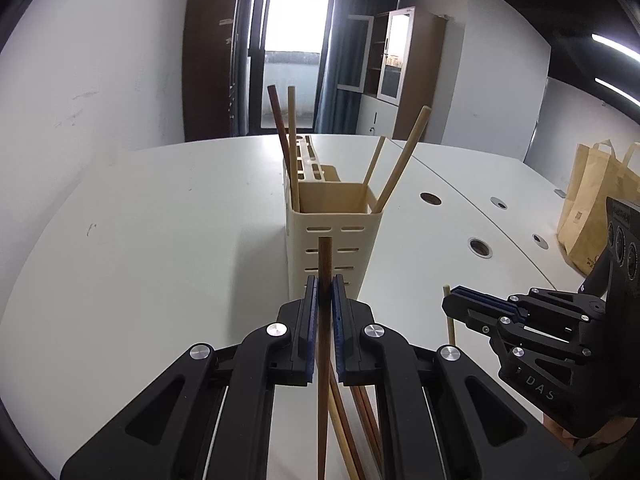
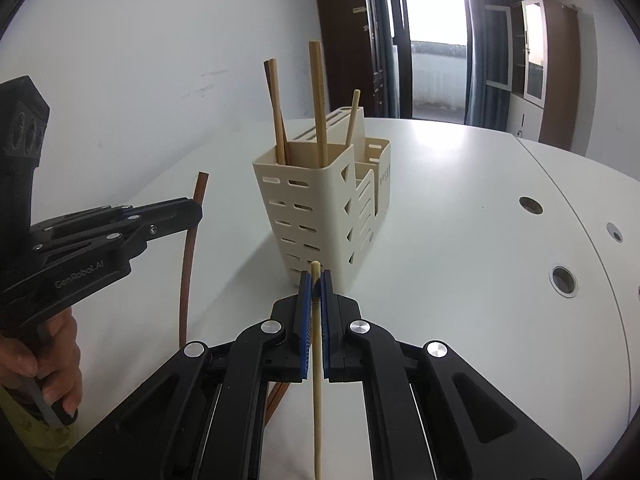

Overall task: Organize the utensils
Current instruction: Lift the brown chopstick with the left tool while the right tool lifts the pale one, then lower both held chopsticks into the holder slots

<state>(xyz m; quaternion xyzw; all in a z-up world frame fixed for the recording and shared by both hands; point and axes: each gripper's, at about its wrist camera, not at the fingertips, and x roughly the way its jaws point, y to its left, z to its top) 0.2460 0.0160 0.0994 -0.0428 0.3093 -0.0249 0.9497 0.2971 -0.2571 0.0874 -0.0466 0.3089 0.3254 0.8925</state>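
Left wrist view: "DAS" is legible on the right gripper (image 1: 450, 304), right of the cream utensil holder (image 1: 334, 236). The left gripper (image 1: 325, 284), angled downward before the holder, pinches a dark chopstick (image 1: 324, 344).

Right wrist view: "GenRobot.AI" marks the left gripper, left of the holder. The right gripper (image 2: 315, 280), tilted downward toward the holder, pinches a pale chopstick (image 2: 317, 380).

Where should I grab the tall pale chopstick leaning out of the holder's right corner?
Pinch the pale chopstick on its bare upper shaft, coming from above and the right. It leans away from the holder, clear of the other sticks.
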